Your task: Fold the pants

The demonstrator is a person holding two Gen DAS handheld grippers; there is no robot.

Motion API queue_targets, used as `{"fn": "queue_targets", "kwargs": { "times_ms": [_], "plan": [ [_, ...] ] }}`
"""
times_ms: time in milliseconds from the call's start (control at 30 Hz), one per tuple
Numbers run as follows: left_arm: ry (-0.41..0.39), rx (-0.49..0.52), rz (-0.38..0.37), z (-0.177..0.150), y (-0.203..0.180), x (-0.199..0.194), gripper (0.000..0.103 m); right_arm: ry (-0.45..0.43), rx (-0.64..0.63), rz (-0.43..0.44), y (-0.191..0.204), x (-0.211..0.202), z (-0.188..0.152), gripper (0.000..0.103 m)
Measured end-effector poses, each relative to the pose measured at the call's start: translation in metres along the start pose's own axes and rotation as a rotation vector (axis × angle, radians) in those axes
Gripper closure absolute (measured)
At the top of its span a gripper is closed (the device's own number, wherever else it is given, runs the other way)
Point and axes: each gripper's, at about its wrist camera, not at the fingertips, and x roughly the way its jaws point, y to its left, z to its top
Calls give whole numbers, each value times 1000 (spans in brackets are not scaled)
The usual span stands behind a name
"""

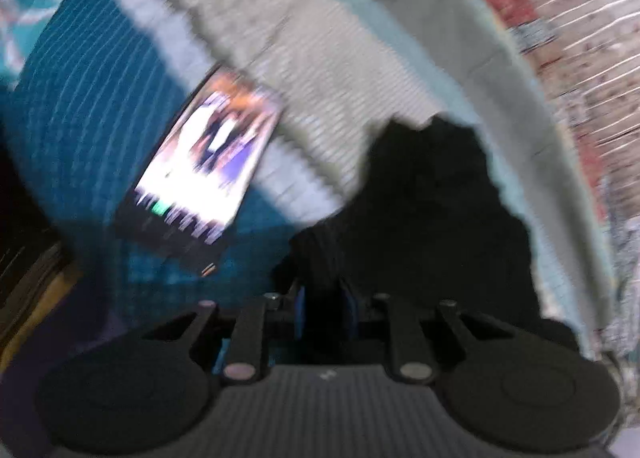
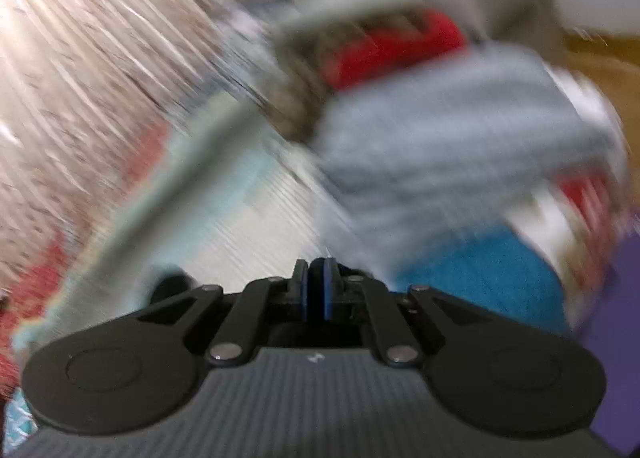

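Observation:
The black pants (image 1: 424, 218) lie bunched in the left wrist view, on a pale grey-green striped cloth (image 1: 320, 70). Their near edge runs down between the blue pads (image 1: 301, 300) of my left gripper (image 1: 324, 298), which is shut on that dark fabric. In the blurred right wrist view my right gripper (image 2: 316, 290) is shut, its blue pads (image 2: 306, 290) pressed together with nothing visible between them. A small dark patch (image 2: 172, 284) shows just left of its fingers; I cannot tell if it is the pants.
A phone (image 1: 208, 166) with a lit screen lies on a teal striped blanket (image 1: 80, 118) left of the pants. A patterned red and cream rug (image 1: 592, 58) runs along the right. Ahead of the right gripper is a heap of grey-striped (image 2: 440, 130), red (image 2: 400, 46) and blue (image 2: 480, 278) cloth.

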Motion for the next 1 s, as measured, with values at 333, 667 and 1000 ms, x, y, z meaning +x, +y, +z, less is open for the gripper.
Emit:
{"fn": "queue_targets", "kwargs": {
  "times_ms": [333, 667, 1000],
  "plan": [
    [-195, 24, 144, -8, -1, -63, 53, -115, -78, -43, 4, -30, 10, 74],
    [-152, 333, 0, -32, -104, -37, 52, -17, -222, -68, 22, 13, 15, 58],
    [1, 506, -52, -71, -188, 38, 52, 7, -155, 117, 19, -10, 23, 96]
  ]
}}
